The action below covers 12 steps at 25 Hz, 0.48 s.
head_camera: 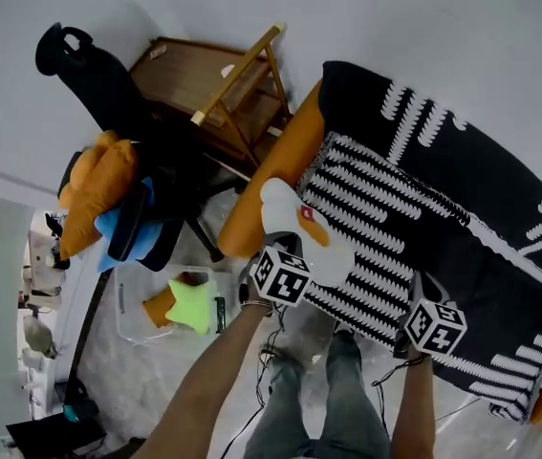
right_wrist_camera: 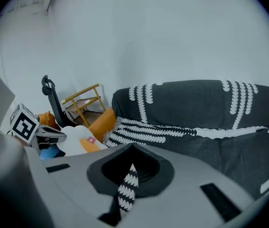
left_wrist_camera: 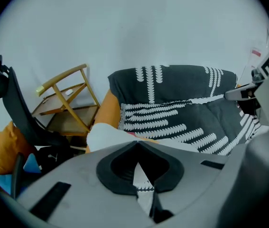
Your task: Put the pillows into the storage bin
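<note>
"Tongs, what state?"
"Clamped: left tongs [left_wrist_camera: 141, 177] and right tongs [right_wrist_camera: 127, 182] both pinch the near edge of the striped pillow [head_camera: 376, 247] at the sofa [head_camera: 285, 151]."
"And the storage bin [head_camera: 127, 299]?"
"Floor, left; green star pillow [head_camera: 191, 306] inside."

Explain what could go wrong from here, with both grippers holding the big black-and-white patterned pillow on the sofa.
1. The left gripper and the right gripper each pinch only a thin fold of the big black-and-white patterned pillow; it might slip out.
2. The white pillow with an orange patch lies against it near the left gripper and could fall.
3. The clear plastic storage bin already holds an orange pillow and a green star-shaped pillow; room looks short.
</note>
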{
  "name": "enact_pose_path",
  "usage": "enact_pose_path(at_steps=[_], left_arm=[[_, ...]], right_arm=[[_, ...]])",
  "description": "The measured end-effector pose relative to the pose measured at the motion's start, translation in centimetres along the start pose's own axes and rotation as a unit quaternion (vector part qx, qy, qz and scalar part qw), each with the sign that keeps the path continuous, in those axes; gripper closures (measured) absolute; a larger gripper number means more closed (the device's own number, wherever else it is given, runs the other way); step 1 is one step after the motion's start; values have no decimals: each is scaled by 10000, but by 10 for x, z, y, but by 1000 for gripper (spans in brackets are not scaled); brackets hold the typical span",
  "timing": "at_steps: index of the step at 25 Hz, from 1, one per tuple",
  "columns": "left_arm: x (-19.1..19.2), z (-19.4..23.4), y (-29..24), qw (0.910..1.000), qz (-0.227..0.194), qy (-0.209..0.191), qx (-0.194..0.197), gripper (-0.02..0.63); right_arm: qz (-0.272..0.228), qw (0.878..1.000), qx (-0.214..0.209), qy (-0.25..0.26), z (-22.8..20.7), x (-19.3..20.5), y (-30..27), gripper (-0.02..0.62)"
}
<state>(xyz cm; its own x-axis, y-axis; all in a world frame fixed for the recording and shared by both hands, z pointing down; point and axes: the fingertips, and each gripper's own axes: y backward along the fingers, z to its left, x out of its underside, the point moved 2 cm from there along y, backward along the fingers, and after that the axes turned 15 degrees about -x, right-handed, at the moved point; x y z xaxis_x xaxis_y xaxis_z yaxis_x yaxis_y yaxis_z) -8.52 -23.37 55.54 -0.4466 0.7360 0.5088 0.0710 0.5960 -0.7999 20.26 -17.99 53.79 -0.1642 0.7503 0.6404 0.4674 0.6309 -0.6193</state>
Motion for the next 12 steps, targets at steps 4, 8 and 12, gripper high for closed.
enact_pose_path(at_steps=[4, 8, 12], left_arm=[[19, 32, 36, 9989, 12, 375, -290, 595], [46, 56, 77, 9960, 22, 724, -525, 595], [69, 84, 115, 9912, 69, 1040, -813, 595]], right_arm=[[76, 9993, -275, 247, 31, -7, -2, 594], [179, 9977, -513, 407, 62, -4, 1, 594], [392, 9926, -879, 738, 104, -4, -6, 594]])
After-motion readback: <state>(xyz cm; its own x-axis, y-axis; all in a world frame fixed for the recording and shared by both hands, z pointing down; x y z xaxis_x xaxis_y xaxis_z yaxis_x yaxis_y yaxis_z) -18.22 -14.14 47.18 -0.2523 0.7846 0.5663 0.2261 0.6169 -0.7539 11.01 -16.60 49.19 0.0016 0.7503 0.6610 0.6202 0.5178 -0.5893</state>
